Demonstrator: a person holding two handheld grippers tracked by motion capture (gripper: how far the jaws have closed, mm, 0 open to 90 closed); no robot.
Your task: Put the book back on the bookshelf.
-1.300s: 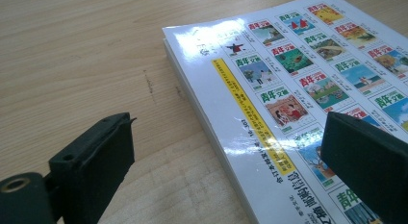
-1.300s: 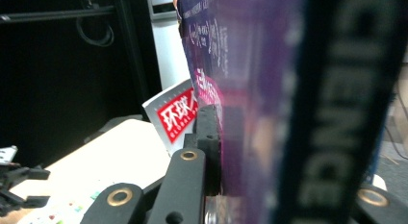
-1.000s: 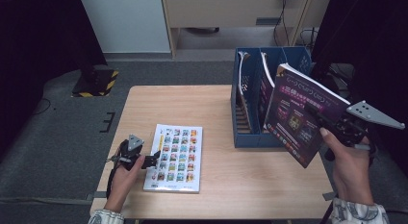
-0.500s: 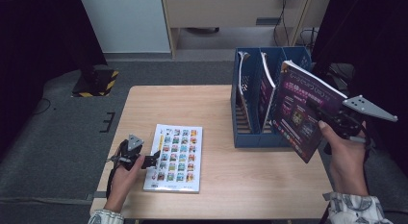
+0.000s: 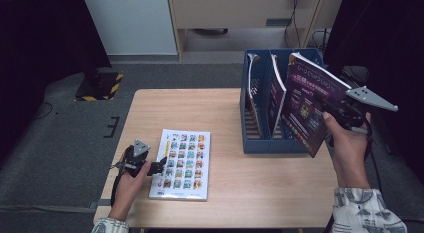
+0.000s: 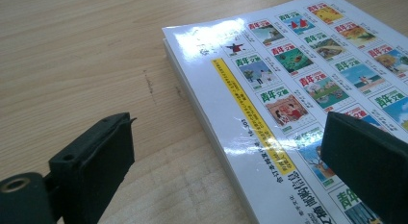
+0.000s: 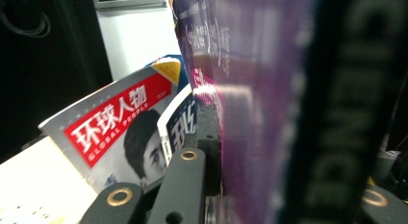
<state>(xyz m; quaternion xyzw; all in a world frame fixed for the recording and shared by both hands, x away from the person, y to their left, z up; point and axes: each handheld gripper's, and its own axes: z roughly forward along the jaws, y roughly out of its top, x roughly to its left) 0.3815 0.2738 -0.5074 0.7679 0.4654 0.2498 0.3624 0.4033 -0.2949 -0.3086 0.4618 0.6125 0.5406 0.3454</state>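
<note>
**A:** So where's the glossy purple-covered magazine right now? Looks mid-air to me.

**B:** Yep, off the table, tilted, at about 3 o'clock of the light wooden table, hanging right over the blue plastic three-slot file rack. The right gripper is clamped on its lower right edge, jaws pinched narrow on the cover.

**A:** And the left gripper?

**B:** Jaws spread wide, holding nothing, parked at the 9 o'clock edge of the white magazine with the grid of small cover pictures lying flat.

**A:** How's the purple one going to handle?

**B:** I'd guess light but floppy and slick. Gripping near the spine should stop it sagging or slipping.
</note>
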